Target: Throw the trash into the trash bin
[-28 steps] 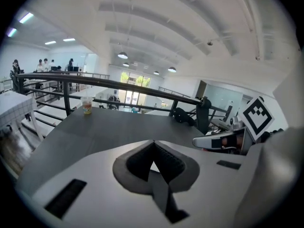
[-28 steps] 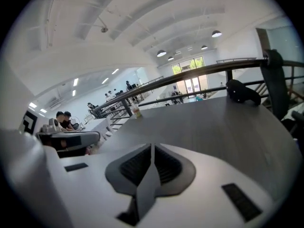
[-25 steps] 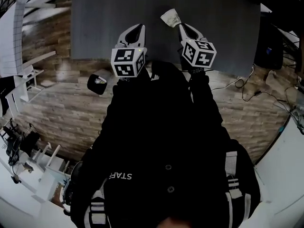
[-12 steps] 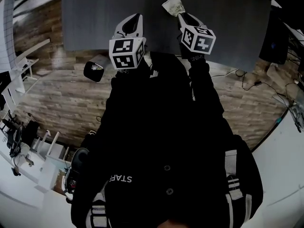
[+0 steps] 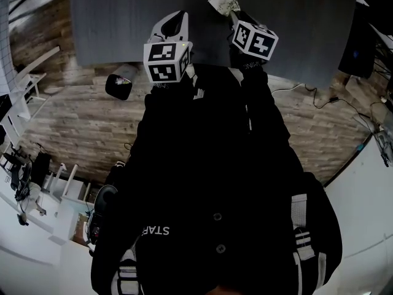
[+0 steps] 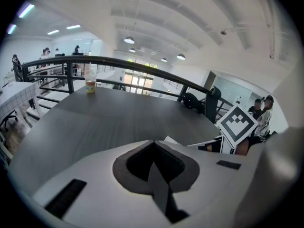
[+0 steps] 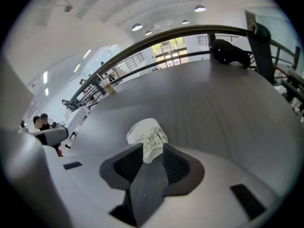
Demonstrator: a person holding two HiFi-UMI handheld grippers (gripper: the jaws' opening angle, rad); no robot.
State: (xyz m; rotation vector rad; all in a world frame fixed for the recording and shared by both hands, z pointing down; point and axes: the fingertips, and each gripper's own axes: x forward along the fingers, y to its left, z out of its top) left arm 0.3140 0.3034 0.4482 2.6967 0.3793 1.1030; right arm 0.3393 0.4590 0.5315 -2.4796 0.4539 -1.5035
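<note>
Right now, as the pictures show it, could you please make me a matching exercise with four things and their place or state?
Things:
1. left tongs
2. right tongs
3. trash bin
4. drink cup

Place or state:
A. on the wooden floor, near the table edge
B. shut, with nothing between them
C. standing at the far edge of the table
D. shut on a crumpled paper cup

Right pairs: 1-B, 2-D, 3-A, 4-C
</note>
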